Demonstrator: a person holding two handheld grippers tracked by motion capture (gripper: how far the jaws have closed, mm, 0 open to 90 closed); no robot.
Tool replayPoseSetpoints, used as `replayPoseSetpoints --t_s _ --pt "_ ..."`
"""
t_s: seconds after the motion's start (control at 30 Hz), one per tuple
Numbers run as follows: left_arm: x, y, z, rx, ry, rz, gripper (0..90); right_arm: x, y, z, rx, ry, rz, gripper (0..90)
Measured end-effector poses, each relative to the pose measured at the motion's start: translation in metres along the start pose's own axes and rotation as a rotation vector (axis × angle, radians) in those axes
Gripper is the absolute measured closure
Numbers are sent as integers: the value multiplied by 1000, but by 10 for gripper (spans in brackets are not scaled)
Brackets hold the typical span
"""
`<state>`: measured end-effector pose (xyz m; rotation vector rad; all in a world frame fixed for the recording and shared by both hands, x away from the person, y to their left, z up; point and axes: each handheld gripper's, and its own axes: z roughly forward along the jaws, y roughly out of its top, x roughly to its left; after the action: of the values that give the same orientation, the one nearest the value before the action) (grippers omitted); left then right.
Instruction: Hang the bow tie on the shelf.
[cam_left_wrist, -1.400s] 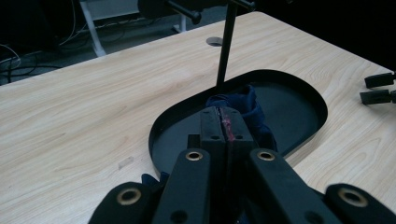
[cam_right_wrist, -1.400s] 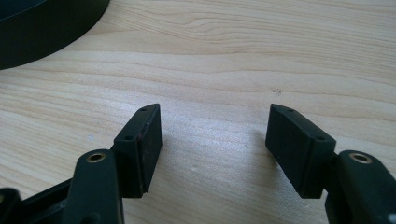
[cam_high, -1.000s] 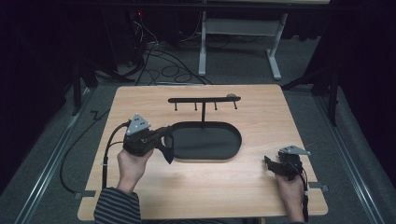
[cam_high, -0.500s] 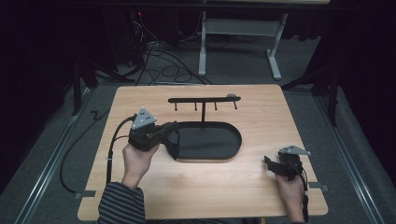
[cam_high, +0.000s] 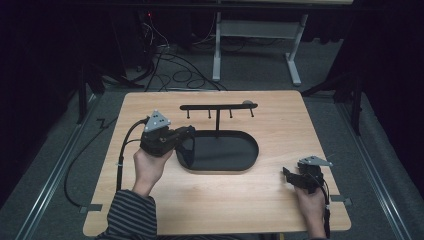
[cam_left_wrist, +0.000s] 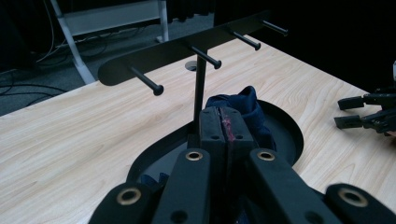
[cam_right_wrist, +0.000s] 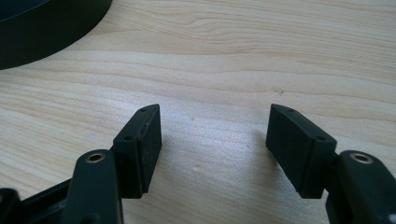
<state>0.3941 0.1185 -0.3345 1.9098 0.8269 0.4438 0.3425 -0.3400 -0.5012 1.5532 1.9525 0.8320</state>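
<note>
Cloth (cam_left_wrist: 243, 109), dark blue and crumpled, lies in the black oval tray (cam_high: 240, 162) at the end nearest the left gripper (cam_high: 184, 134), in front of the tray's upright post. Left gripper: jaws pressed together in the left gripper view, with only a thin reddish seam between the pads and blue fabric bunched just beyond and below them; they appear to pinch a fold of the cloth, though the contact itself is hidden by the jaws. Rack (cam_high: 218, 106): a black bar on the post rising from the tray's far rim, carrying four pegs (cam_left_wrist: 148, 83), all bare. Progress, as judged from this arrangement: the work looks to be hanging the cloth on a peg; the grasp seems made, but the cloth sits low in the tray and nothing hangs yet, so lifting, carrying up to the bar and hooking over a peg remain. Right gripper (cam_high: 291, 176): resting on the table (cam_high: 150, 210) well apart from the tray, off its right end and toward the person's side; in the right gripper view (cam_right_wrist: 214, 140) its jaws stand wide apart over bare wood, holding and touching nothing, with the tray's wall (cam_right_wrist: 46, 32) at the upper left corner. Its role in the work cannot be judged from here.
</note>
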Motion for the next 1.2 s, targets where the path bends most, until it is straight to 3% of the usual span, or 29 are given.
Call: replayPoseSetpoints --t_s 0.4,1.2 --pt "3 12 5 2 -3 -6 893 0 0 0 3 2 2 374" --pt "15 31 25 15 68 8 893 0 0 0 2 7 -1 373"
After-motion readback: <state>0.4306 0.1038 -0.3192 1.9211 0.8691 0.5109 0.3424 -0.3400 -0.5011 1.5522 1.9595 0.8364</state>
